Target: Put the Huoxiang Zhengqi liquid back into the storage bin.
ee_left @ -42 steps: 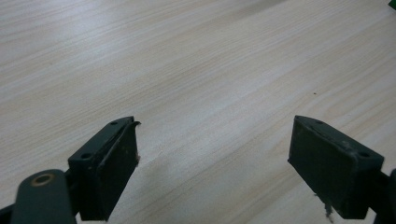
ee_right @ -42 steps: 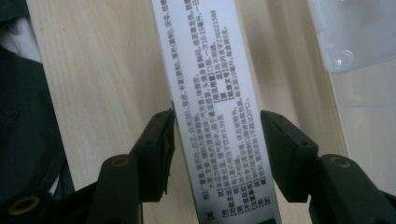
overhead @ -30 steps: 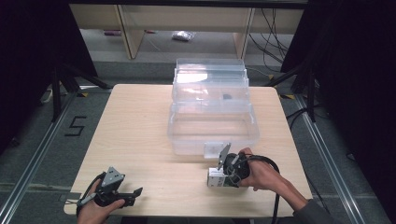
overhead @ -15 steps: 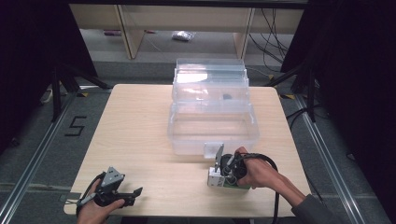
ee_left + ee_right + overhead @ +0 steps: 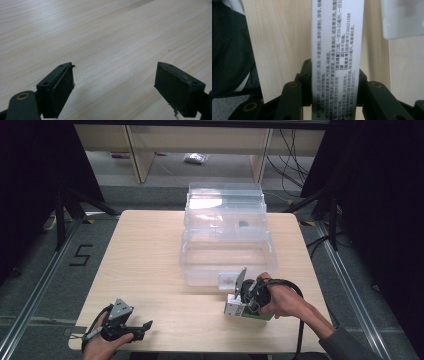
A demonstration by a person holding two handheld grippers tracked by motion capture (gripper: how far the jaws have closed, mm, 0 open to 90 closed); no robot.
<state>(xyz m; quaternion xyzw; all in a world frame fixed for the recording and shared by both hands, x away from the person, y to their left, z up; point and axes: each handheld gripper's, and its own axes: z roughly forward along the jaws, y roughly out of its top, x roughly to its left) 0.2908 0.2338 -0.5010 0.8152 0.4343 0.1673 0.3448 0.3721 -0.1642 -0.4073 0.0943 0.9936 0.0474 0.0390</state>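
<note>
The right gripper [image 5: 235, 307] squeezes a small box [image 5: 337, 50] near the surface's [image 5: 150, 250] front edge, beside the clear bin [image 5: 225, 255]. The grip looks narrow; maybe the box twists or slips. The left gripper [image 5: 115, 85] rests spread apart, holding nothing.

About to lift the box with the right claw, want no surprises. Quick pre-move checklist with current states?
1. Right claw shut on the white printed cardboard box: ok; its jaws have just been closing and the pads press both sides.
2. Box centred between the jaws: ok.
3. Clear plastic storage bin open on top to receive it: cannot tell.
4. Box free of the bin's front wall: ok, a gap shows.
5. Left claw open, holding nothing, over the light wooden table: ok.
</note>
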